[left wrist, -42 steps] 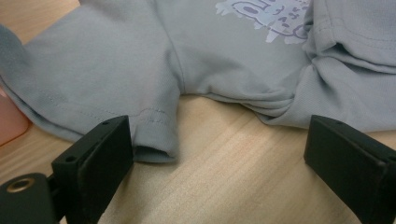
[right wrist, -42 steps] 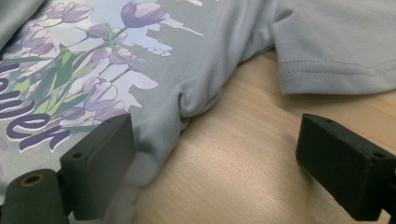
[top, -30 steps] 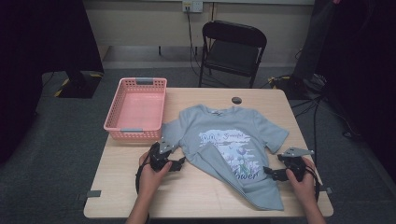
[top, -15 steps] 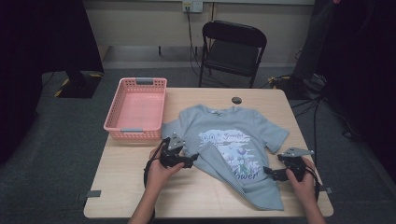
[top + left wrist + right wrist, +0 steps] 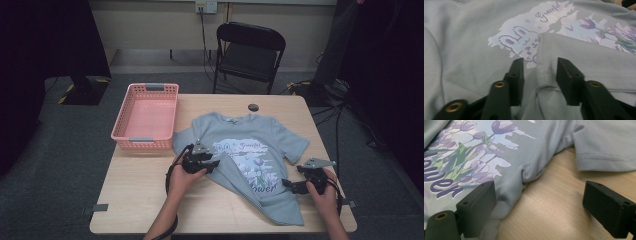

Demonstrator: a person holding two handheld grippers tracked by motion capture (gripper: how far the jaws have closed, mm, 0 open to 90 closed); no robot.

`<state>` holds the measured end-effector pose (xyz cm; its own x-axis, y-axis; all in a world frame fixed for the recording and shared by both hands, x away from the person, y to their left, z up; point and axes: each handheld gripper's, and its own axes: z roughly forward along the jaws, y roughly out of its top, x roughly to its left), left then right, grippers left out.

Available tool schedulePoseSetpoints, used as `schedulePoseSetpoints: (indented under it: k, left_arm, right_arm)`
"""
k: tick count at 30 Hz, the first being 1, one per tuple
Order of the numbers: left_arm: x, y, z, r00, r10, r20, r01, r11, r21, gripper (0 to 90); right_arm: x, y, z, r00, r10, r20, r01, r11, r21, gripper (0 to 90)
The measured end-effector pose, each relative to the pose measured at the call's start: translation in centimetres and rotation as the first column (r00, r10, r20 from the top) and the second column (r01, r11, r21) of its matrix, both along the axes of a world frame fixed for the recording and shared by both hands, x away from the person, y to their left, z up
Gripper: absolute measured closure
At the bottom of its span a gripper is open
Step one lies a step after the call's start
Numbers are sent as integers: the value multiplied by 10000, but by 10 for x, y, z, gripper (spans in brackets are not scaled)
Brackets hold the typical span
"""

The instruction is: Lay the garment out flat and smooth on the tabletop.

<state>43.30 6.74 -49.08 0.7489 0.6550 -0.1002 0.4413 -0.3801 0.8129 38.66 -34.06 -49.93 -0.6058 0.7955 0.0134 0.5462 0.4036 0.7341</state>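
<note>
One grey T-shirt [image 5: 250, 155] lies spread across the middle of the table [image 5: 130, 200], printed front up, its collar toward the far edge and its hem trailing to the near right corner. Its left side is already folded in over the print, and that is where the action is. The left gripper [image 5: 202, 161] sits right on the folded edge; in the left gripper view its jaws have just been closing, with the hemmed sleeve [image 5: 549, 72] bunched between them, though a sliver of gap remains, so I would call it narrowing rather than clamped. The right gripper [image 5: 300, 182] rests at the shirt's right side with its jaws spread wide, one jaw over the cloth edge, the other over bare wood, holding nothing.

This is thin, soft jersey: light, floppy, and it will sag and wrinkle the instant it is lifted. Best taken at the stitched hems and seams, where the layers are thicker and give the pads something to bite. A single-layer pinch would likely slip.

Further out, a pink basket [image 5: 145, 120] stands on the table's left side, a small dark disc [image 5: 253, 107] near the far edge, and a black folding chair [image 5: 247, 52] beyond.
</note>
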Motion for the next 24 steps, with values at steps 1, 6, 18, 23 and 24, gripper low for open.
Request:
schedulePoseSetpoints:
  k: [1, 6, 18, 23, 24]
  left_arm:
    - [0, -1, 0, 10000, -55, -1, 55, 10000, 47, 639]
    - [-2, -2, 3, 9998, -155, -101, 158, 9996, 240, 790]
    - [-16, 3, 18, 9979, -634, -116, 638, 9972, 391, 847]
    - [-22, 9, 23, 9985, -521, -173, 526, 9982, 288, 849]
    - [-24, 11, 24, 9984, -534, -186, 539, 9981, 296, 849]
  right_arm:
    - [0, 0, 0, 10000, 6, -1, -6, 10000, -1, 108]
    - [0, 0, 0, 10000, 13, 1, -13, 10000, -1, 108]
    - [0, 0, 0, 10000, 23, 2, -23, 10000, -2, 108]
    - [0, 0, 0, 10000, 28, 8, -28, 10000, -7, 108]
    - [0, 0, 0, 10000, 28, 8, -28, 10000, -8, 108]
